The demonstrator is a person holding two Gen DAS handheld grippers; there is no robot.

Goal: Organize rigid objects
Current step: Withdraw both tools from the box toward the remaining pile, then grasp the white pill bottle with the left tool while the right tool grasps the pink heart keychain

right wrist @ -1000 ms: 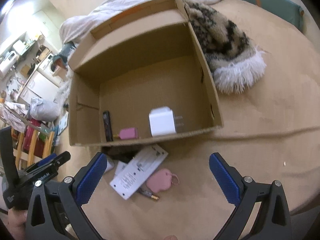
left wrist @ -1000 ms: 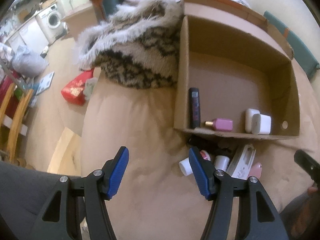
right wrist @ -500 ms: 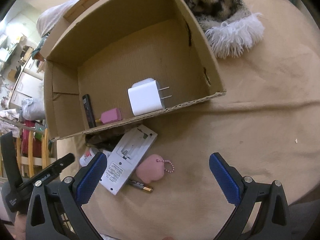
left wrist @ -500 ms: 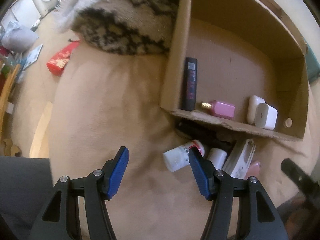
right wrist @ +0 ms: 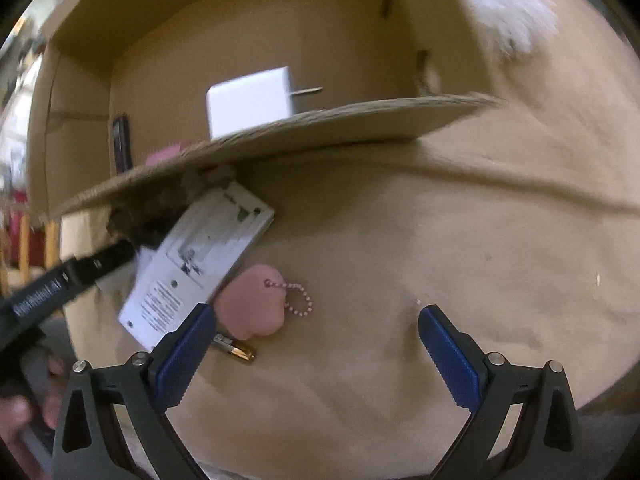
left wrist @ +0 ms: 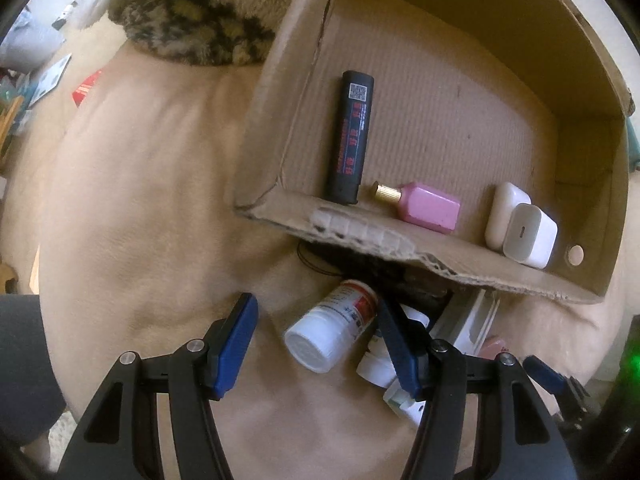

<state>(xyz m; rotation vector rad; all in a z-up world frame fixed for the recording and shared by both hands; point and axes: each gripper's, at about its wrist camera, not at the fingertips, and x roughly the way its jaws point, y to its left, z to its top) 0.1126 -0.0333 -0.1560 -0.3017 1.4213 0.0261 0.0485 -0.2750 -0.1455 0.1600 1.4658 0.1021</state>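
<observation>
Beige bed cover [left wrist: 140, 208]: open brown cardboard box [left wrist: 500, 276]; white pill bottle [left wrist: 332, 330] between left gripper [left wrist: 316, 344] fingers, untouched; right gripper [right wrist: 316, 348] fingers spread, empty.

Box flap [left wrist: 360, 236] over clutter (bare blanket [right wrist: 400, 260] rightward)

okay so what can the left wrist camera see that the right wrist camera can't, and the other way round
Only the left wrist view shows the white pill bottle lying between the open left claw and a white earbud case in the box. Only the right wrist view shows the pink keychain charm, a battery and the open right claw. Both show the cardboard box, the black lighter, the pink bottle and the white charger.
</observation>
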